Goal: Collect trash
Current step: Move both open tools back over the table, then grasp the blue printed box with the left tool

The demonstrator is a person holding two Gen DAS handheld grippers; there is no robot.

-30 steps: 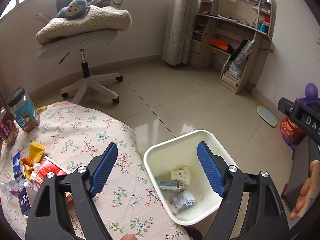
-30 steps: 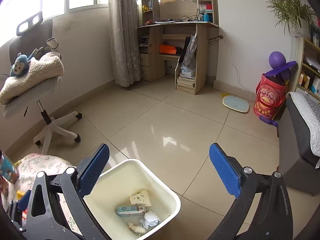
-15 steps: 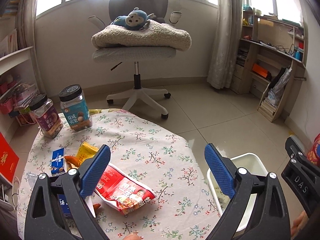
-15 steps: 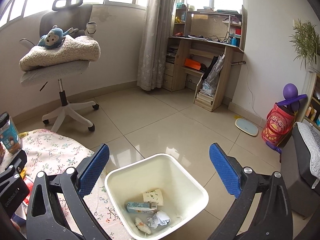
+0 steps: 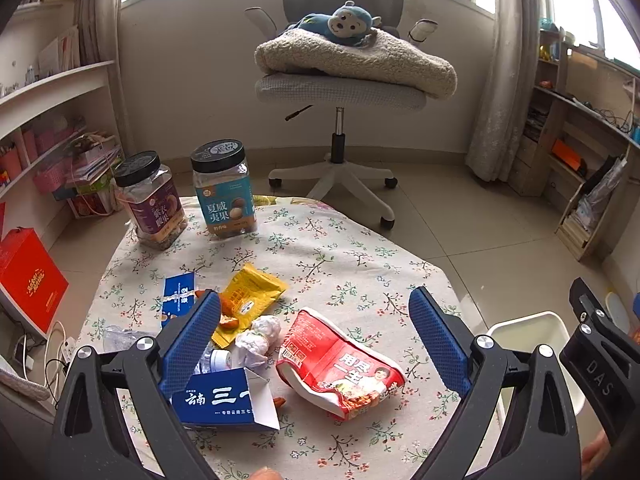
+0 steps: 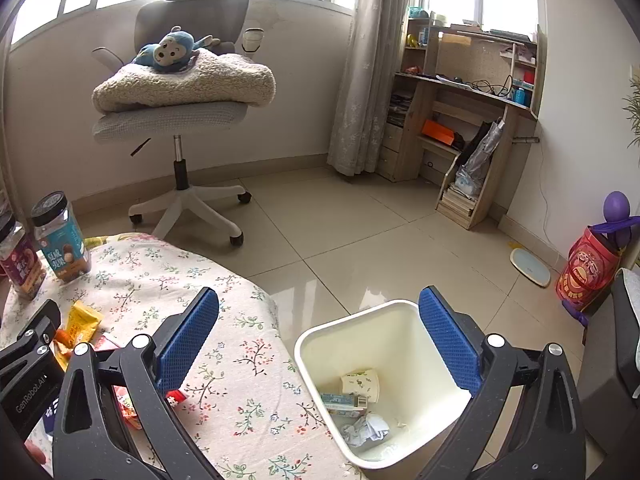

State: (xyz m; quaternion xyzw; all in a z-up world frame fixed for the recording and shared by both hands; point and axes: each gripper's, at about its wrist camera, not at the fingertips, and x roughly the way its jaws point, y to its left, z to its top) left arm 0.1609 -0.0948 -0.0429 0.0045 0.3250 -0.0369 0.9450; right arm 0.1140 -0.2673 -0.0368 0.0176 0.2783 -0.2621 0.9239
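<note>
My left gripper (image 5: 316, 344) is open and empty above the floral table (image 5: 340, 256). Between its fingers lie a red snack bag (image 5: 340, 368), a crumpled white paper ball (image 5: 256, 338), a yellow wrapper (image 5: 248, 292) and a blue carton (image 5: 218, 400). A small blue packet (image 5: 176, 300) lies further left. My right gripper (image 6: 320, 336) is open and empty over the table's right edge, above the white bin (image 6: 384, 384). The bin holds a paper cup (image 6: 360, 384), a small box and crumpled paper. The bin's rim also shows in the left wrist view (image 5: 528, 324).
Two nut jars (image 5: 224, 196) (image 5: 150, 200) stand at the table's far edge. An office chair (image 5: 340, 92) with a blanket and toy monkey stands behind. Shelves (image 5: 52, 128) are on the left, a desk (image 6: 460, 120) on the right.
My left gripper has swung from over the bin to over the table's trash. My right gripper has turned left, so the bin now sits under its right finger.
</note>
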